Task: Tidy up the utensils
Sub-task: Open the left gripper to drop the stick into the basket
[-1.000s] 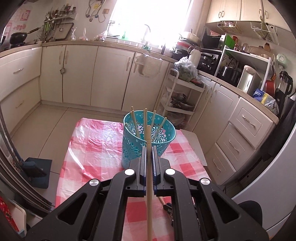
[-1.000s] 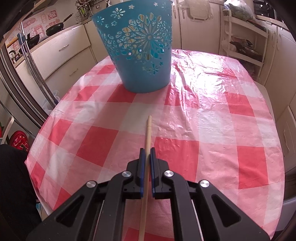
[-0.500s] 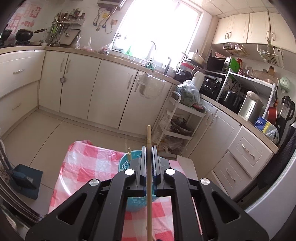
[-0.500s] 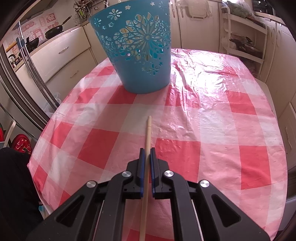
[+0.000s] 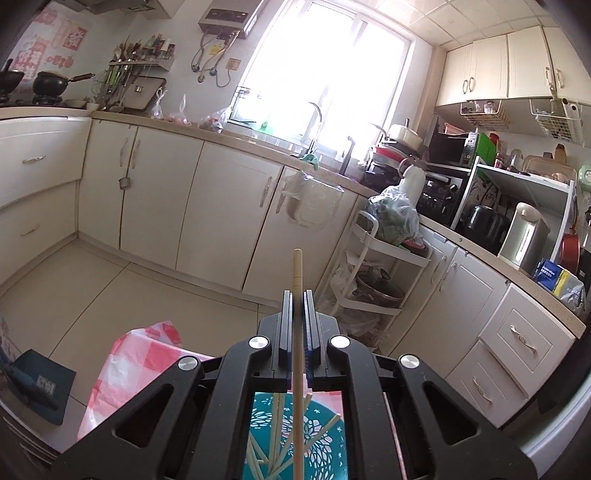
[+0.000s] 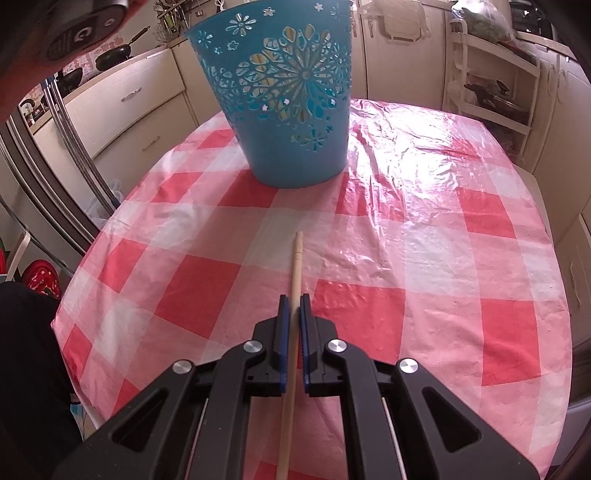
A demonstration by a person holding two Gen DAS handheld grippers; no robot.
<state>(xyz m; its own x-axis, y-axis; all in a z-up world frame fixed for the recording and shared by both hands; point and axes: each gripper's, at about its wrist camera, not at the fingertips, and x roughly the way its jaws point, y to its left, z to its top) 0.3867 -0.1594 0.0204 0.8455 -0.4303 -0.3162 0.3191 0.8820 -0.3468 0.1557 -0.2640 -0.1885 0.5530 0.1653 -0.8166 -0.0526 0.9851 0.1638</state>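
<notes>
My left gripper (image 5: 297, 295) is shut on a wooden chopstick (image 5: 297, 269) and holds it upright above the teal openwork basket (image 5: 325, 443), which shows below, between the gripper's arms, with several chopsticks standing in it. My right gripper (image 6: 294, 300) is shut on another wooden chopstick (image 6: 296, 258), low over the red-and-white checked tablecloth (image 6: 406, 240), pointing at the basket (image 6: 284, 92) standing at the far side of the table.
Kitchen cabinets, a sink counter and a white trolley (image 5: 380, 273) stand beyond the table. A fridge (image 6: 40, 177) stands to the table's left. Part of the other gripper (image 6: 85, 29) shows at the top left of the right wrist view.
My left gripper has risen and tilted up with its chopstick, so the basket now lies beneath it. My right gripper has moved a little closer to the basket, still holding its chopstick.
</notes>
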